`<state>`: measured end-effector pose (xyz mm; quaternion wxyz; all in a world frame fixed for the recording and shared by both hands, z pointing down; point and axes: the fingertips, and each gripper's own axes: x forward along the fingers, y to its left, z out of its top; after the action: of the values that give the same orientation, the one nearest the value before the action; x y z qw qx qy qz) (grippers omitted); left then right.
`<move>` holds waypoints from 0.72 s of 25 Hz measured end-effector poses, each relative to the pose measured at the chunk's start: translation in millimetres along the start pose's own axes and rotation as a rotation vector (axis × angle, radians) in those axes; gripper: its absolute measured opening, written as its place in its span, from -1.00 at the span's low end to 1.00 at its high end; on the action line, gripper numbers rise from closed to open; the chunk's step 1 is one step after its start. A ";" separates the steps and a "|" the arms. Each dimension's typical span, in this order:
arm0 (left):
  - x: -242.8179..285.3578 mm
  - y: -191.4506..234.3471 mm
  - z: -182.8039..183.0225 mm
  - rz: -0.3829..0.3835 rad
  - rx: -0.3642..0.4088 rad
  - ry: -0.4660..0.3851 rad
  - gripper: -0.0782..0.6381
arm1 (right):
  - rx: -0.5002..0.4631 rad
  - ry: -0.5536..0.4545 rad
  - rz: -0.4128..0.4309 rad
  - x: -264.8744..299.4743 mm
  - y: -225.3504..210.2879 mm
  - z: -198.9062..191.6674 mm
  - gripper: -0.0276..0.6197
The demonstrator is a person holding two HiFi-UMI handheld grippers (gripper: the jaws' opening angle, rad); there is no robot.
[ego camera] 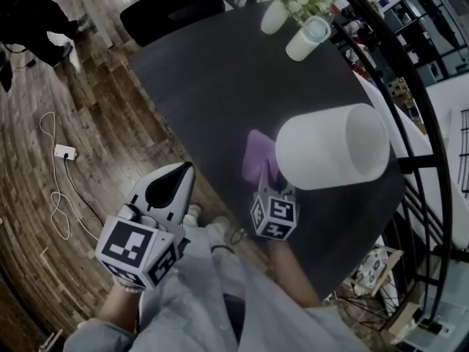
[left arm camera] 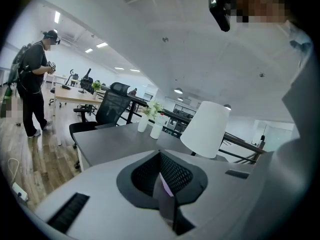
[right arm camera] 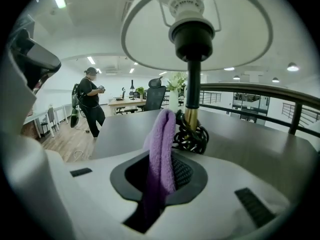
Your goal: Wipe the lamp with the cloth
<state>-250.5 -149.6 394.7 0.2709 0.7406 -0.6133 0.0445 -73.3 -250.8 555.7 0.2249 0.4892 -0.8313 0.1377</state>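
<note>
Right gripper [right arm camera: 159,176] has its jaws clamped on the purple cloth [right arm camera: 161,144]. The cloth's free end stands up just beside the lamp [right arm camera: 192,99] stem, at the stem's 9 o'clock in the right gripper view (a coiled black cord [right arm camera: 192,138] rings the stem's foot). In the head view the white shade sits at this gripper's 2 o'clock, over the dark table [ego camera: 212,79]. Left gripper [ego camera: 183,173], jaws together and empty, hangs off the table's 7 o'clock edge above the wood floor [ego camera: 66,86].

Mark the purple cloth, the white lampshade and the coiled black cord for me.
purple cloth [right arm camera: 161,146], right gripper view, upright fold between the jaws
white lampshade [ego camera: 322,156], head view, outer side wall
coiled black cord [right arm camera: 193,136], right gripper view, loops round the stem's foot
</note>
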 end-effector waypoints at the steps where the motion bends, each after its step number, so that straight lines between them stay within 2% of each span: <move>1: 0.4 -0.6 -0.1 -0.005 0.002 0.001 -0.75 | -0.007 0.003 -0.002 -3.2 -1.3 -2.6 -0.76; 10: 9.5 -26.5 5.6 -0.071 0.027 -0.005 -0.75 | 0.019 0.033 -0.032 -33.0 -25.2 -17.1 -0.76; 14: 15.3 -44.6 5.8 -0.099 0.046 0.006 -0.75 | 0.051 0.054 -0.088 -52.5 -54.2 -27.9 -0.76; 18: 21.6 -59.7 9.2 -0.131 0.073 0.012 -0.75 | 0.122 0.064 -0.163 -69.2 -85.0 -37.2 -0.76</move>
<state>-192.0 -166.9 374.9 0.2495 0.7882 -0.5600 0.0536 39.2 -223.2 553.3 0.2317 0.5632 -0.7714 0.1848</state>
